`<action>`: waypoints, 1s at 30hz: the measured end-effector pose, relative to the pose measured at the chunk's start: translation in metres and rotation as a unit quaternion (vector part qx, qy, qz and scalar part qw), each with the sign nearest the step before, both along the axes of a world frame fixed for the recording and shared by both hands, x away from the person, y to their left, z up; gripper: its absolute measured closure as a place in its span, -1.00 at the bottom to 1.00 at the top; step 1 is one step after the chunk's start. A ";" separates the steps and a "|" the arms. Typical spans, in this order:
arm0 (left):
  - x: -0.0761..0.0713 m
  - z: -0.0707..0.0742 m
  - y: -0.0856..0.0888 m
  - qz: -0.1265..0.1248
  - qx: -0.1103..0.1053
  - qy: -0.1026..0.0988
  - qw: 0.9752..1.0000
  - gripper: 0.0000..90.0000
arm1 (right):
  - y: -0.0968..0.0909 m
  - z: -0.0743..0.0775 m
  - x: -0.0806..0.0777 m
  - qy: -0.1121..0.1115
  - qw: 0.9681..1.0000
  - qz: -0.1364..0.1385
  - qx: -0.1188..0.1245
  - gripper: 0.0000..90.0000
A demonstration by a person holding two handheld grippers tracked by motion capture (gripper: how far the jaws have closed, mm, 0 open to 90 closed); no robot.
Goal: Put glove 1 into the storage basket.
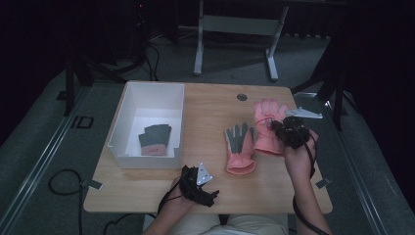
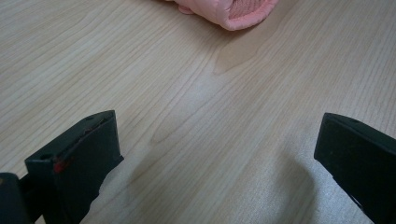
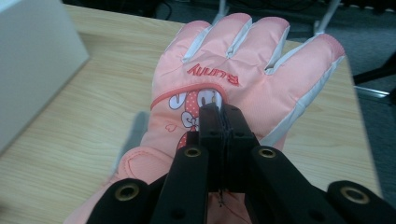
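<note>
A pink glove with a bunny print (image 1: 266, 122) lies back-up at the right of the wooden table (image 1: 210, 112). My right gripper (image 1: 278, 126) is shut on the fabric of its back. In the right gripper view the closed jaws (image 3: 223, 114) pinch the bunny-print glove (image 3: 243, 70) just below the bunny. A second pink glove (image 1: 240, 147) lies palm-up beside it, its grey palm showing. My left gripper (image 1: 211, 195) rests near the table's front edge. Its jaws (image 2: 219, 135) stand open over bare wood, apart from the palm-up glove's cuff (image 2: 233, 11).
A white box (image 1: 147, 161) stands at the table's left and holds a grey glove with a pink cuff (image 1: 155, 138). Its wall (image 3: 32, 60) shows at the left of the right gripper view. A cable hole (image 1: 242, 97) sits near the far edge. Table legs stand on the floor beyond.
</note>
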State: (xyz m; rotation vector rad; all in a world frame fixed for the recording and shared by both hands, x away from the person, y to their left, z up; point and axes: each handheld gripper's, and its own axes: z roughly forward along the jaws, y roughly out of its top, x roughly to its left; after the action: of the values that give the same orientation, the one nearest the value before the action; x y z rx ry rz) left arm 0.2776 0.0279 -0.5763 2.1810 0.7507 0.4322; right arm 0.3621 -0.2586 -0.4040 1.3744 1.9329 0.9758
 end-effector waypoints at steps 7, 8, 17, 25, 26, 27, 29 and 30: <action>0.000 0.000 0.000 -0.001 0.000 0.000 1.000 -1.00 | 0.039 -0.010 -0.001 0.012 1.000 0.026 0.003 0.97; 0.000 0.000 0.000 -0.001 -0.001 0.000 1.000 -1.00 | 0.042 -0.012 -0.001 0.014 1.000 0.027 0.004 0.97; 0.000 0.000 0.000 -0.003 -0.002 0.001 1.000 -1.00 | 0.060 -0.039 -0.001 0.040 0.999 0.034 -0.009 0.97; 0.000 0.000 0.000 -0.003 0.000 0.002 1.000 -1.00 | 0.063 -0.066 0.007 0.073 0.996 0.037 -0.015 0.97; 0.000 0.000 0.000 -0.004 0.000 0.002 1.000 -1.00 | 0.062 -0.070 0.009 0.078 0.996 0.041 -0.012 0.96; 0.000 0.000 0.000 -0.004 0.000 0.002 1.000 -1.00 | 0.062 -0.070 0.009 0.078 0.996 0.041 -0.012 0.96; -0.001 0.001 0.000 -0.005 0.002 0.002 1.000 -1.00 | 0.061 -0.079 0.012 0.090 0.995 0.042 -0.013 0.96; -0.001 0.001 0.000 -0.004 0.001 0.002 1.000 -1.00 | 0.061 -0.081 0.013 0.091 0.995 0.042 -0.012 0.96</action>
State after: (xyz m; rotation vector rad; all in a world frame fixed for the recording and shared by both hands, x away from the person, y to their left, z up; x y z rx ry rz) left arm 0.2770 0.0274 -0.5758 2.1862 0.7435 0.4251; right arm 0.3748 -0.1976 -0.4852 1.4197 2.1452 0.8887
